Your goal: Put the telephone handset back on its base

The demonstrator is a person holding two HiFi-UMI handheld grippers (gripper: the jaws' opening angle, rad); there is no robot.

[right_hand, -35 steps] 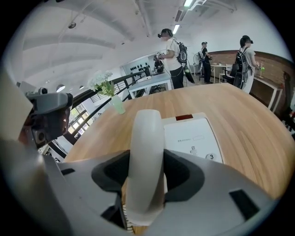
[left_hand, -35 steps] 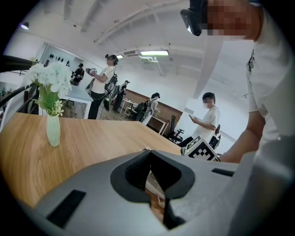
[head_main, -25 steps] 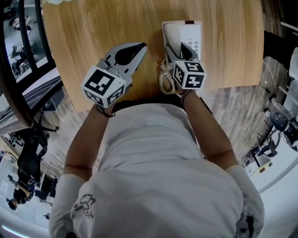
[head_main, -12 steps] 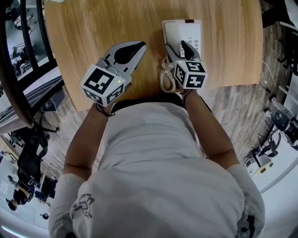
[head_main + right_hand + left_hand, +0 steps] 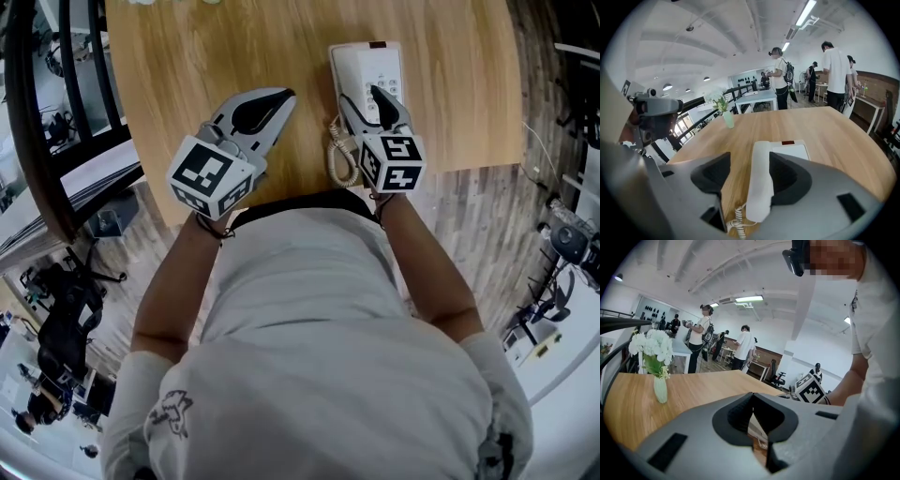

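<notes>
This is an open-plan office or shared workroom. A long wood-topped table (image 5: 843, 140) carries a white desk telephone (image 5: 790, 150) and a vase of white flowers (image 5: 660, 389), under a white ceiling with exposed ducts and strip lights (image 5: 806, 11). Behind it are more desks (image 5: 761, 96), a black office chair (image 5: 777, 377) and several standing people (image 5: 836, 70), some wearing backpacks and headgear, while the head view shows a wood-plank floor (image 5: 487, 216) and a dark railing (image 5: 42, 141) beside the table.

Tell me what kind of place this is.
Probably an open-plan office or lab workspace: a long light-wood table carrying a white corded desk telephone, a black office chair by a desk behind, and fluorescent strip lights on the ceiling.
</notes>
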